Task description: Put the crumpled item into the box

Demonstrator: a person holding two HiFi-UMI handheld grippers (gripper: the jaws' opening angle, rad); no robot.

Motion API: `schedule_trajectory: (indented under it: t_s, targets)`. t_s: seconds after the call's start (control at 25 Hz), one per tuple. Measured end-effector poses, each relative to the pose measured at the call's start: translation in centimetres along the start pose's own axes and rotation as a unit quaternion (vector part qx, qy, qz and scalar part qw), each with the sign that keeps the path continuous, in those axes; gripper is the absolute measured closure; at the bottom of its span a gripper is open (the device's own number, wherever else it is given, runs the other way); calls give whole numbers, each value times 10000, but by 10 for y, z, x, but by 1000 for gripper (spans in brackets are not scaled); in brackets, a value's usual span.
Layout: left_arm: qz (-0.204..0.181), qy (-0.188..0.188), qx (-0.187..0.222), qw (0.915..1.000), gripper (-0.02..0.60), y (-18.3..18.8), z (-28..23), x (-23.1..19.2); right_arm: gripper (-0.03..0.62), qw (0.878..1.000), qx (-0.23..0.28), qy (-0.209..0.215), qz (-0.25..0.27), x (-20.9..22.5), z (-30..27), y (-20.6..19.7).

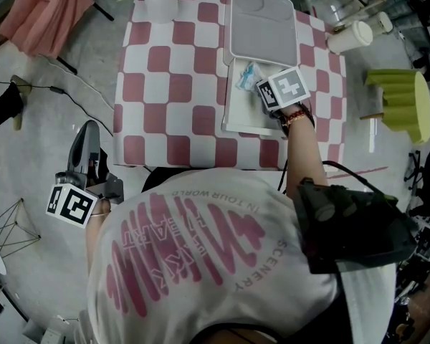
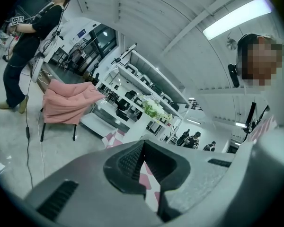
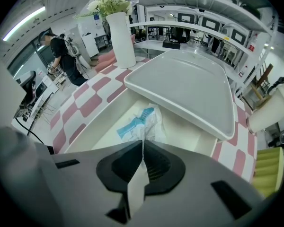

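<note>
The right gripper (image 3: 142, 143) hovers over the open white box (image 3: 97, 126) on the bench's (image 1: 172, 84) right half, fingers closed and empty. The crumpled blue-and-white wrapper (image 3: 141, 122) lies inside. The left gripper (image 2: 143, 145), fingers closed, hangs off the bench's near left corner.

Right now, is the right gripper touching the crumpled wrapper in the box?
Cannot tell. In the right gripper view, the right gripper overlaps the near edge of the crumpled wrapper, hiding any contact or gap.
</note>
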State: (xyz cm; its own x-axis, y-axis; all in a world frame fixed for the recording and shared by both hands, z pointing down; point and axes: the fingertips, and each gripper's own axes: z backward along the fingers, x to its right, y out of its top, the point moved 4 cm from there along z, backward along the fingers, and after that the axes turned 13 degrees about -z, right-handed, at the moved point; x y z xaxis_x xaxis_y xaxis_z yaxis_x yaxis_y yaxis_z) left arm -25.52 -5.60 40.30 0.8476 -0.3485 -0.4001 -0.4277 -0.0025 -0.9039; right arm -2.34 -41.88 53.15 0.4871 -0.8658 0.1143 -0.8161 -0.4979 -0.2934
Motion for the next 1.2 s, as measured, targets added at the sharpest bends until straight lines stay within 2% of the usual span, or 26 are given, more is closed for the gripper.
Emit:
schedule_trajectory:
  t_s: [0.92,1.2]
  targets:
    - [-1,33,82,10000,574,-1,1,2,586,9995,3,-164,287,1,1,4]
    - [-121,55,92,9999,574,1,0,15,586,9996,128,13,234,3,10,6]
